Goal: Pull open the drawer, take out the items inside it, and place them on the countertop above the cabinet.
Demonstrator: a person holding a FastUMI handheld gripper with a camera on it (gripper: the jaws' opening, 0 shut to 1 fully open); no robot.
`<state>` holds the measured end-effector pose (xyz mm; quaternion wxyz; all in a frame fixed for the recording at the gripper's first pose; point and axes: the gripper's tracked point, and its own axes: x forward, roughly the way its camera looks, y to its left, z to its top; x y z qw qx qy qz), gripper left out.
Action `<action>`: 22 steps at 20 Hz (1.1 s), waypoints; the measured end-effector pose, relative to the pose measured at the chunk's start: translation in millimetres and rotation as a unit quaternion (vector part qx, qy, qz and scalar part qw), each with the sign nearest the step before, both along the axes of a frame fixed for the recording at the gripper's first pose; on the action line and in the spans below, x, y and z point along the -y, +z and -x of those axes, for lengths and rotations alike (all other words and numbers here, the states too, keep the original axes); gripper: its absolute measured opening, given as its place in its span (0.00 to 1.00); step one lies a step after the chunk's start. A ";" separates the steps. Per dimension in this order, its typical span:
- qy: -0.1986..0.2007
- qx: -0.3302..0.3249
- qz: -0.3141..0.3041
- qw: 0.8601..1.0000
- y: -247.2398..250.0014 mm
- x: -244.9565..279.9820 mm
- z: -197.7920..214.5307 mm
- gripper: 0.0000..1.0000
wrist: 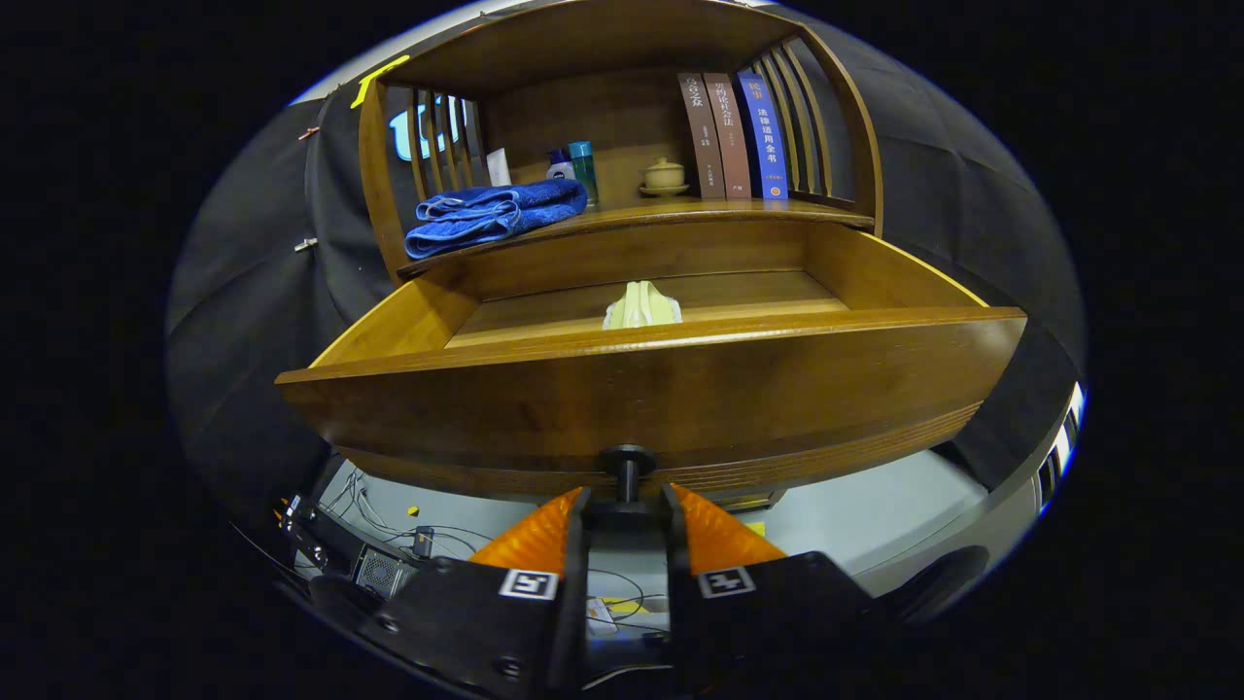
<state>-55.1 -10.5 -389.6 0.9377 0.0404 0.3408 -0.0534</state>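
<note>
The gripper is pinching the dark knob of the wooden drawer, which is standing pulled out with a pale item lying inside.

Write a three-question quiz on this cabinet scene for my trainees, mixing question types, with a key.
1. True or false: the drawer is pulled open.
2. What does the gripper hold? A) the towel B) the drawer knob C) a book
3. Fill in: the pale item lies inside the ____.

Key:
1. True; its inside shows.
2. B; both fingers close on the knob, while the blue towel and books sit on the countertop.
3. Drawer.
</note>
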 end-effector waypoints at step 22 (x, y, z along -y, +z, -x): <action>0.012 -0.105 -0.006 0.994 72.2 14.0 -177.7 0.99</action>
